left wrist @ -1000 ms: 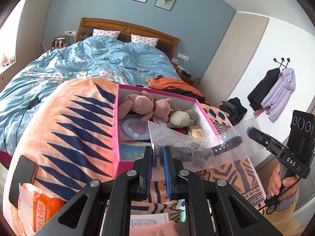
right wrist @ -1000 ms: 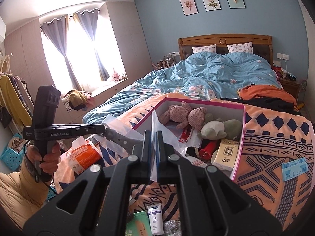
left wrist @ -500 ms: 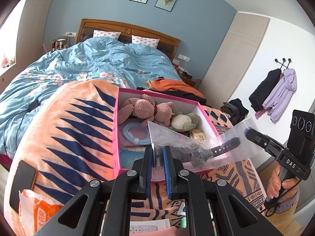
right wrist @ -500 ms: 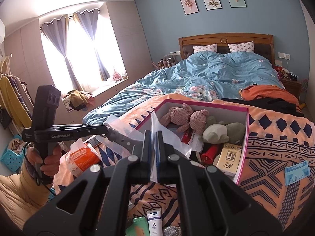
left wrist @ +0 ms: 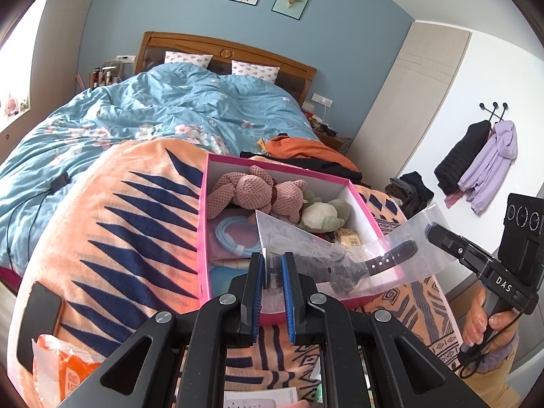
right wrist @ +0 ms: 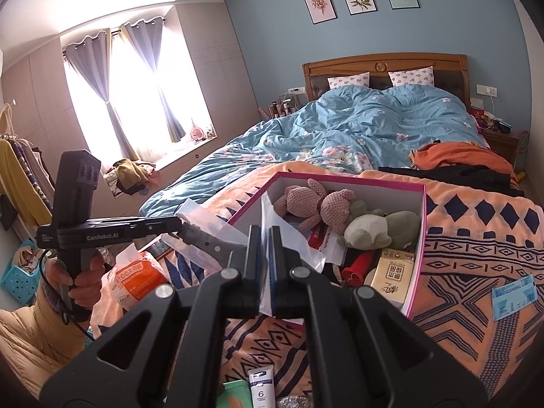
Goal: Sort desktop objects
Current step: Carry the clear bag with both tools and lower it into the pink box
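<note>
A clear plastic bag [left wrist: 306,238] with a dark watch strap [left wrist: 391,258] inside hangs stretched between both grippers, above the near end of an open pink box [left wrist: 203,224]. My left gripper [left wrist: 272,263] is shut on the bag's left edge. In its own view my right gripper [right wrist: 265,238] is shut on the bag [right wrist: 292,241]; the left wrist view shows this gripper [left wrist: 433,231] pinching the bag's right end. The box holds a pink knitted bear [left wrist: 258,192], a green-and-white plush [left wrist: 326,216], a coiled blue cable [left wrist: 231,234] and small packets.
The box sits on an orange patterned blanket [left wrist: 129,238] on a bed with a blue duvet [left wrist: 170,108]. An orange wipes pack [left wrist: 68,374] and a dark phone [left wrist: 39,316] lie near left. A white tube [right wrist: 261,387] and a blue ticket [right wrist: 513,295] lie on the blanket.
Almost nothing differs: both views have shifted only very slightly, and the bag stays stretched between the two shut grippers above the box.
</note>
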A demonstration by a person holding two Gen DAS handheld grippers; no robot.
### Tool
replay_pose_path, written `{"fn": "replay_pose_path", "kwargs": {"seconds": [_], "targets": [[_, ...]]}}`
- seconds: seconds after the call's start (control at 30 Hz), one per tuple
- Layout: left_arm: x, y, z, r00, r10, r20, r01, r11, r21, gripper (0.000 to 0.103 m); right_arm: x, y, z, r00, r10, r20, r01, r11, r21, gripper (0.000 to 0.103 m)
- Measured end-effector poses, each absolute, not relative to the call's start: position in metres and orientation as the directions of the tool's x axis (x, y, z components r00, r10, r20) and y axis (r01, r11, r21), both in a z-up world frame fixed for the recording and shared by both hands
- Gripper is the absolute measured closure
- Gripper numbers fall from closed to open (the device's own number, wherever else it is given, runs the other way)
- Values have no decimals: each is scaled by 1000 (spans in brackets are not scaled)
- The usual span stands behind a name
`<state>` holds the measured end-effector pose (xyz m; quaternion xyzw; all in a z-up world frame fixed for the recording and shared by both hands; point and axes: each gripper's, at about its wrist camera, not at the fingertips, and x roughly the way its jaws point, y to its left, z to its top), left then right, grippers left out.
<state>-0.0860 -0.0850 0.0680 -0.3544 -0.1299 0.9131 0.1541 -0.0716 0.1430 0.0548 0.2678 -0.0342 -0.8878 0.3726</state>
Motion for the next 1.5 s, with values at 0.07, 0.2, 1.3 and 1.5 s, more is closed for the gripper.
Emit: {"fn": "replay_pose_path", "kwargs": {"seconds": [0.07, 0.2, 1.3, 1.5], "targets": [[-89, -84, 68, -703, 368, -609, -187, -921, -341, 93, -74, 144, 55, -579, -680, -450, 641, -721, 265, 98], [-96, -83, 65, -703, 363, -612, -178, -922, -342, 93, -78, 143, 53, -578, -678, -455, 637, -723, 269, 98], [-128, -73, 30, -669, 304, -679, -119, -945, -305, 93, -119, 143, 23, -557, -652, -513, 572, -750, 332, 98], [-133, -72, 20, -649, 293, -702, -110, -949, -295, 93, -125, 144, 11, -544, -642, -540, 559, -757, 338, 98]]}}
